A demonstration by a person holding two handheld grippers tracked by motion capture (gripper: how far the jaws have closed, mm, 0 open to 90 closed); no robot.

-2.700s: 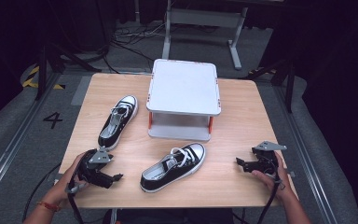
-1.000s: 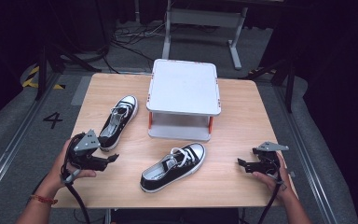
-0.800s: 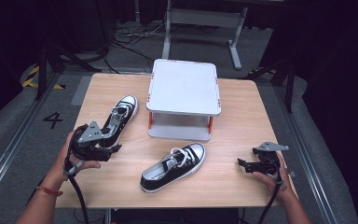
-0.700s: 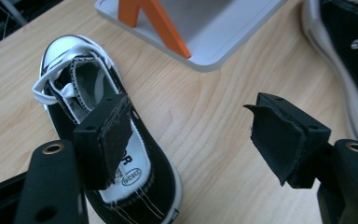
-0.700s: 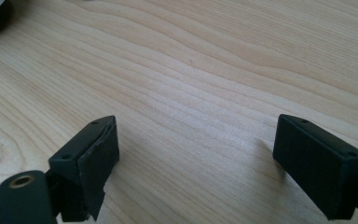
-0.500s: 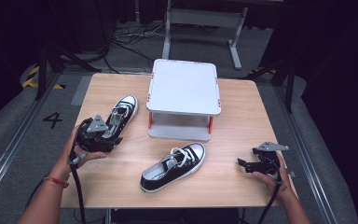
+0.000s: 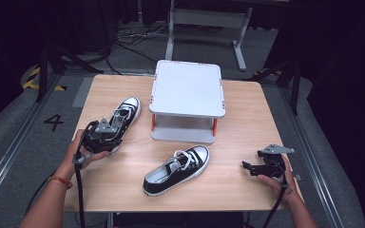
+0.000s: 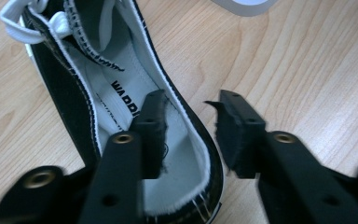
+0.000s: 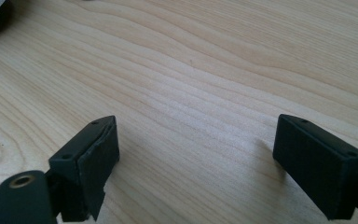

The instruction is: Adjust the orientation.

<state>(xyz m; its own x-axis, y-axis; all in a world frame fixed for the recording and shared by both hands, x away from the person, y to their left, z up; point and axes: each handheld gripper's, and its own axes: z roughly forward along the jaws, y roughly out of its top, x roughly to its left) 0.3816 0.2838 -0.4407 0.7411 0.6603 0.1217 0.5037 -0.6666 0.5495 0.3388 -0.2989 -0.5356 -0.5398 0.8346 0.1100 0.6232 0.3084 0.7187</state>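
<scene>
Left gripper [image 8: 189, 135] at the heel of the far-left shoe [image 7: 121, 116], jaws just closing — one inside the opening on the white insole, one outside, the black canvas wall between them but the pads not yet pressing it. Right gripper [image 9: 196, 161] wide open over bare pale woodgrain table [image 7: 247, 118], holding nothing, touching nothing. Two black canvas low-tops with white laces and rubber toes — second shoe [image 7: 177, 169] mid-table — and one flat grey square stand [image 7: 188, 90] on orange legs.
</scene>
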